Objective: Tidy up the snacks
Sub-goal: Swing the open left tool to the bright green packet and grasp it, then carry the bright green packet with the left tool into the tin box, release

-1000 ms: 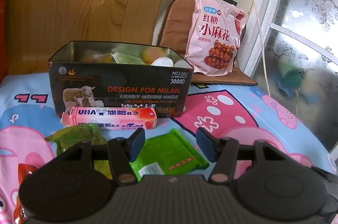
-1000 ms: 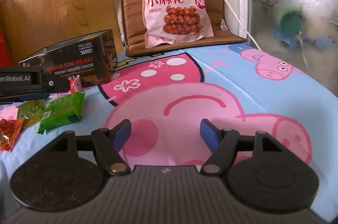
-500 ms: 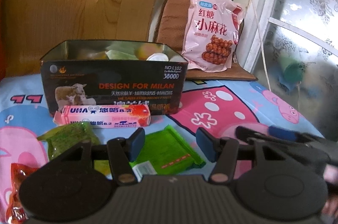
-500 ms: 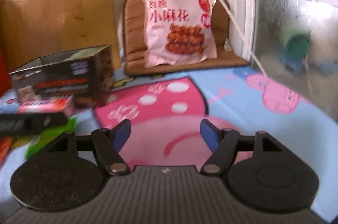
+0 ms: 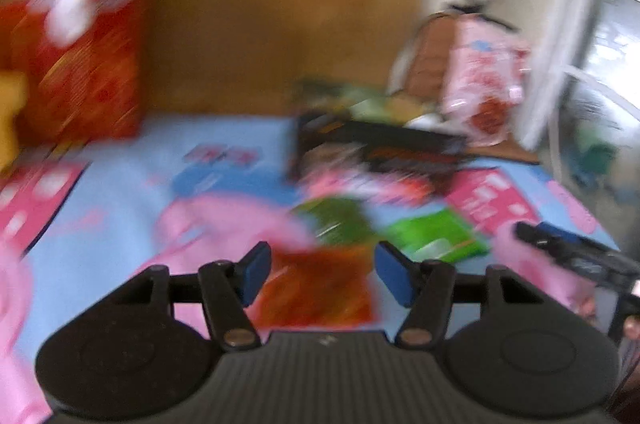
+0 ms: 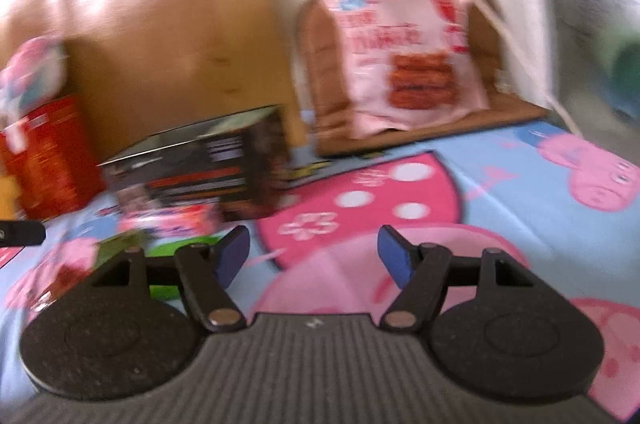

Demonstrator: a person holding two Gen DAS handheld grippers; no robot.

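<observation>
Candy stick [image 6: 172, 220] lengthwise along tin [image 6: 208, 159]

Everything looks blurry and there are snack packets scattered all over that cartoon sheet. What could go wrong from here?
The left gripper, its fingers opening with nothing between them, hangs over an orange-red packet; on the soft sheet it might pinch cloth along with the wrapper. The dark box already looks well filled, so more snacks may spill. The right gripper is close, so the two could collide.
</observation>
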